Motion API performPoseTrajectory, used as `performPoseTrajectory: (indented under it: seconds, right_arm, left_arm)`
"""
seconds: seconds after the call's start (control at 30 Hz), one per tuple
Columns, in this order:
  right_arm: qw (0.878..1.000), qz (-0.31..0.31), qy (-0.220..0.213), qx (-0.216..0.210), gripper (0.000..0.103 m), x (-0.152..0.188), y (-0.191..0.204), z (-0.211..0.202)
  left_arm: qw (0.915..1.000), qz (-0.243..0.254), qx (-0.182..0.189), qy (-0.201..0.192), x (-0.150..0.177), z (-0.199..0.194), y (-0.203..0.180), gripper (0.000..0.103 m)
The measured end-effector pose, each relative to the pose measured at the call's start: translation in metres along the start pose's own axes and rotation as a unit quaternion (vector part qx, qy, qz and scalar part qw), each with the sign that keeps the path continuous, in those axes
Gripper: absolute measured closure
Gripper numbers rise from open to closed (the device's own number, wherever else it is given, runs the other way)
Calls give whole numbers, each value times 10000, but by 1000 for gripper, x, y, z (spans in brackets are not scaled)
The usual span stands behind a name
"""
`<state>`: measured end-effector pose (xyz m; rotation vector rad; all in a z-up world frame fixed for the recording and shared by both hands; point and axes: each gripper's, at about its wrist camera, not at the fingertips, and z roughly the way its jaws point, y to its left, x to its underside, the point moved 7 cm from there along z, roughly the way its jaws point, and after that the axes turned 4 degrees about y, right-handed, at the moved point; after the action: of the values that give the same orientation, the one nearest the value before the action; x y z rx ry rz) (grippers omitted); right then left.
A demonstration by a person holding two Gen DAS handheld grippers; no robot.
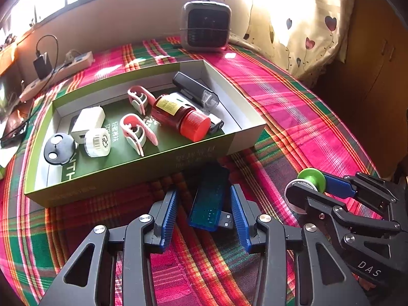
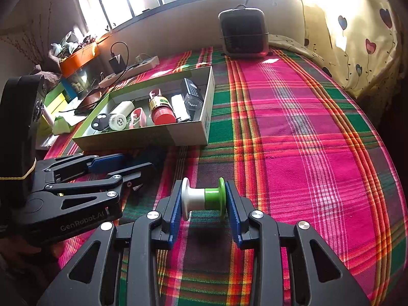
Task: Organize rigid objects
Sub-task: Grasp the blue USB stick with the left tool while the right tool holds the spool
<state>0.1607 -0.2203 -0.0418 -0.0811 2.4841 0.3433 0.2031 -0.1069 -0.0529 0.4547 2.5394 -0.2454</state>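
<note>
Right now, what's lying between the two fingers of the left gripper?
A translucent blue USB stick lies on the plaid cloth between the open left gripper, its fingers not touching it. The left wrist view shows this.

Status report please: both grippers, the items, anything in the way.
Left hand-held gripper open, straddling blue USB stick on the cloth. Right hand-held gripper shut on green-and-white spool. Green box just ahead, nothing blocking.

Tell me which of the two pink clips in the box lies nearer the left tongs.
The pink clip beside the white round cap; the other clip lies farther back, behind the red-capped bottle.
</note>
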Motion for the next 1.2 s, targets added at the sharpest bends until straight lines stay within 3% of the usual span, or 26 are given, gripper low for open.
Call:
performPoseTrajectory:
  seconds: [0.3, 1.2]
  right_arm:
    - [10000, 6, 9, -23, 69, 0, 0, 1]
    - [10000, -68, 29, 54, 69, 0, 1, 3]
  left_arm:
    - [9999, -84, -57, -41, 1, -1, 5, 80]
    - [9999, -123, -31, -61, 2, -2, 6, 81]
